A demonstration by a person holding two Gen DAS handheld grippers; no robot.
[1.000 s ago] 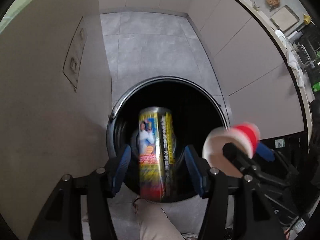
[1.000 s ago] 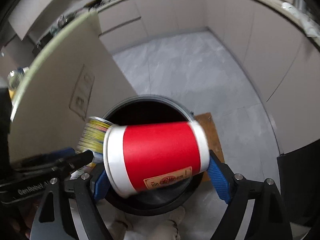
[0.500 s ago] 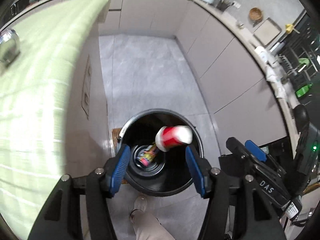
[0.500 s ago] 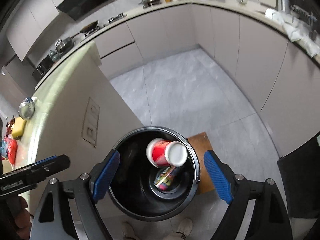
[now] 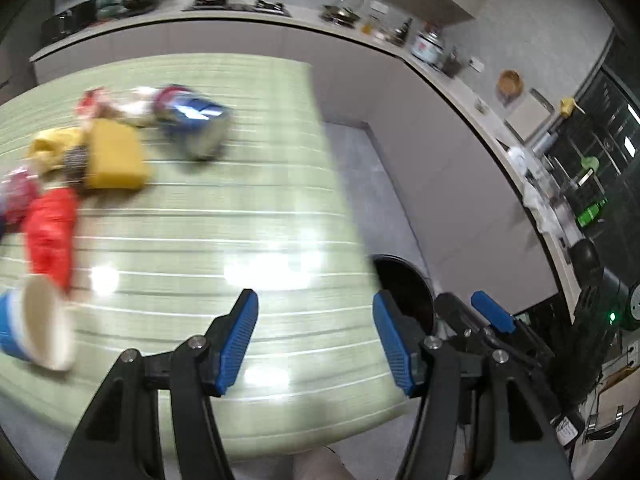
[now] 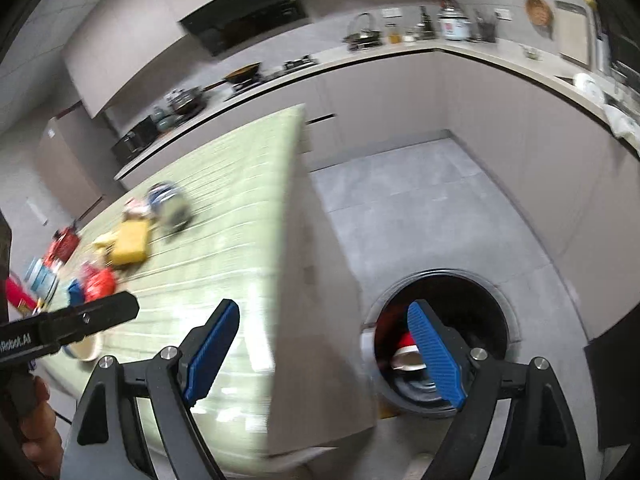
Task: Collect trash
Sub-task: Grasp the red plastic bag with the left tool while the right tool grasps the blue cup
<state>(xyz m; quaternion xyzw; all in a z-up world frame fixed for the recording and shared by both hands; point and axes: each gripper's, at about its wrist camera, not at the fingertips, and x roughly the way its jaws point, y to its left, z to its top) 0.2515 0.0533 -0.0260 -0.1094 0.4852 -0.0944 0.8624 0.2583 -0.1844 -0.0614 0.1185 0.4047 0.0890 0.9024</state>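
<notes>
Nearest the lens, the left claw (image 5: 316,336) and right claw (image 6: 326,354) gape wide, empty. Toward ten o'clock, remaining trash (image 5: 116,156) clusters on the tabletop (image 5: 248,216); blur probably hides edges, so a slow, centred approach suits.

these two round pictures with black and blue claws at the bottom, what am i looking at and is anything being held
Each picture comes from a fisheye camera mounted on a hand-held gripper that a person carries, one per hand. The black arms with blue pads are its two fingers. The left gripper and right gripper are both open and hold nothing. The green counter carries blurred trash: a yellow block, a can, a red wrapper and a paper cup. On the floor stands a black bin with a red cup inside.
</notes>
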